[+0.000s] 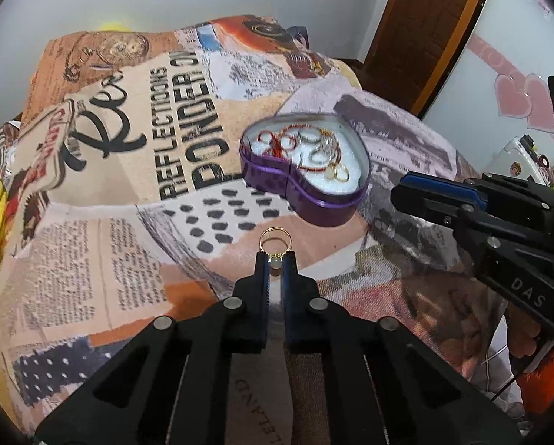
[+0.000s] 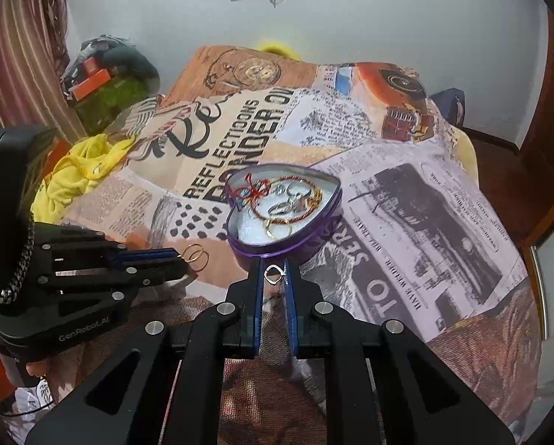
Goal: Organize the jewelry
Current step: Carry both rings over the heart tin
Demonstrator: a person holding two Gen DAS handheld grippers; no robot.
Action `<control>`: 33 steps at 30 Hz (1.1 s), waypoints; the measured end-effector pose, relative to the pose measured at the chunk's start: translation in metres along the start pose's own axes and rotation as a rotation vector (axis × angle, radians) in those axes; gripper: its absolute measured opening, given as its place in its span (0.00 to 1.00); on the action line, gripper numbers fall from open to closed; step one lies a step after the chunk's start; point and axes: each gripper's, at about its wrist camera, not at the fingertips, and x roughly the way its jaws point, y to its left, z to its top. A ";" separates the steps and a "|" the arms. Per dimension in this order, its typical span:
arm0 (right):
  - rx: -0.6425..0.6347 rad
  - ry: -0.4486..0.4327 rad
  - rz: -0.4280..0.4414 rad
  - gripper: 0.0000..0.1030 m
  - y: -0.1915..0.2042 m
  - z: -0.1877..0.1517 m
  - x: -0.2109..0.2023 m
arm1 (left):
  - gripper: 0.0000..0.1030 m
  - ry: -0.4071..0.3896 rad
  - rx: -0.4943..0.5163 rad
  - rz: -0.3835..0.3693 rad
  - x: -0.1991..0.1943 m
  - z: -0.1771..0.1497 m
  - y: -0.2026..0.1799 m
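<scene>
1. Two grippers were mine, one in each hand, both held above a bed covered with a newspaper-print blanket (image 2: 406,200).
2. My left gripper (image 1: 275,261) had its jaws closed on a gold ring (image 1: 274,241); the pale stone end sat between the fingertips and the band stood out beyond them. In the right wrist view the same ring (image 2: 194,253) showed at the tip of my left gripper (image 2: 178,257), just beside the tin's near left side.
3. My right gripper (image 2: 274,272) had its jaws closed on a small silver ring (image 2: 273,273), pinched at the fingertips just short of the tin's near rim. In the left wrist view my right gripper (image 1: 406,189) reached in from the right, close to the tin; its grip could not be read from there.
4. One purple heart-shaped tin (image 2: 323,230), lid off, lay on the blanket, lined with white padding. The left wrist view showed the tin (image 1: 277,181) ahead and slightly right of my fingers.
5. Inside the tin lay a red cord bracelet (image 2: 256,191), several silver rings (image 2: 289,200) and a gold ring (image 2: 277,228), heaped and overlapping.
6. A yellow cloth (image 2: 76,170) lay crumpled at the bed's left edge.
</scene>
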 end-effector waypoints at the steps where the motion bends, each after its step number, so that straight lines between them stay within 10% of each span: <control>1: 0.002 -0.007 -0.002 0.09 -0.001 0.002 -0.002 | 0.05 -0.007 -0.001 0.000 -0.003 0.002 0.000; 17: -0.001 -0.104 -0.019 0.09 -0.007 0.031 -0.019 | 0.05 -0.116 0.031 -0.030 -0.032 0.037 -0.016; 33: 0.016 -0.063 0.009 0.09 -0.012 0.038 0.010 | 0.05 -0.065 0.063 -0.073 -0.001 0.046 -0.026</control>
